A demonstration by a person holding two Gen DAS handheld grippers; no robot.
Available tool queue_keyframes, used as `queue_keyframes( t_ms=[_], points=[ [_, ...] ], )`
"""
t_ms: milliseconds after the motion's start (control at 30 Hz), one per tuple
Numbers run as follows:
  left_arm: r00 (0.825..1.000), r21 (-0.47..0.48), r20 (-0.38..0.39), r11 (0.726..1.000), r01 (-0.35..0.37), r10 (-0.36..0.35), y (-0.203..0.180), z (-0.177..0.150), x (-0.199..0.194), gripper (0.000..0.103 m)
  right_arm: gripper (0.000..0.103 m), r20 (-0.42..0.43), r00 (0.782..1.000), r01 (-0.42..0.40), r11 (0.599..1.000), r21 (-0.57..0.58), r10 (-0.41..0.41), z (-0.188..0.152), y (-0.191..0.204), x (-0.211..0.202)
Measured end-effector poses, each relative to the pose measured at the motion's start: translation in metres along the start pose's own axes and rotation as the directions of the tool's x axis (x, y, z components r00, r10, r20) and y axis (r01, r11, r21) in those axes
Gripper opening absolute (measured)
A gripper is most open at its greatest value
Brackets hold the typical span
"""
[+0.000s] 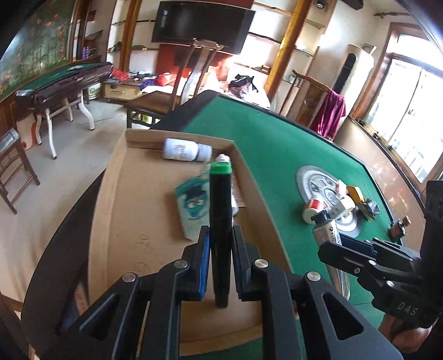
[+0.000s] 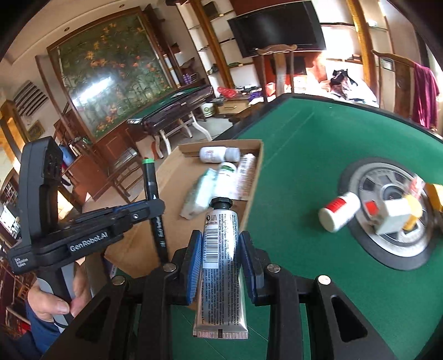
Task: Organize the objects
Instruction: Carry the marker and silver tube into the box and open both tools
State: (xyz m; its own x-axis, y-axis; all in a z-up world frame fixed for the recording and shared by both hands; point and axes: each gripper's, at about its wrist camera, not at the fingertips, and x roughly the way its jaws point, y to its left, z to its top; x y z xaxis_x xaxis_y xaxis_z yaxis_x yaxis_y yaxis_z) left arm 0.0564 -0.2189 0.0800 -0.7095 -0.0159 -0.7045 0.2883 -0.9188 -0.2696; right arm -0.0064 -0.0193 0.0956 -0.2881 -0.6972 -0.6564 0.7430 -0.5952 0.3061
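reading "GenRobot.AI" on left gripper, marker clamped

The left wrist view looks forward along the left gripper and down, from close above, into the cardboard tray at the edge of the green surface. The right wrist view looks along the right gripper from just to the right, facing the same way. Both share the tray, the round centre disc and the dark screen on the far wall; each catches the other gripper at its edge.
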Motion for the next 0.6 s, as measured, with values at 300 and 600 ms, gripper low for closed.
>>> queue_keyframes(
  t_ms=[300,600],
  points=[
    [0.996,-0.066,-0.07,0.996,-0.057,0.052,0.043,0.008,0.031,0.014,0.03,-0.094,0.996,-0.01,1.0,-0.023,0.008,0.036,0.027,0.074],
    [0.989,-0.102,-0.129,0.991,-0.083,0.07,0.068,0.027,0.049,0.014,0.03,-0.162,0.987,-0.013,1.0,0.005,0.013,0.079,0.042,0.122]
  ],
)
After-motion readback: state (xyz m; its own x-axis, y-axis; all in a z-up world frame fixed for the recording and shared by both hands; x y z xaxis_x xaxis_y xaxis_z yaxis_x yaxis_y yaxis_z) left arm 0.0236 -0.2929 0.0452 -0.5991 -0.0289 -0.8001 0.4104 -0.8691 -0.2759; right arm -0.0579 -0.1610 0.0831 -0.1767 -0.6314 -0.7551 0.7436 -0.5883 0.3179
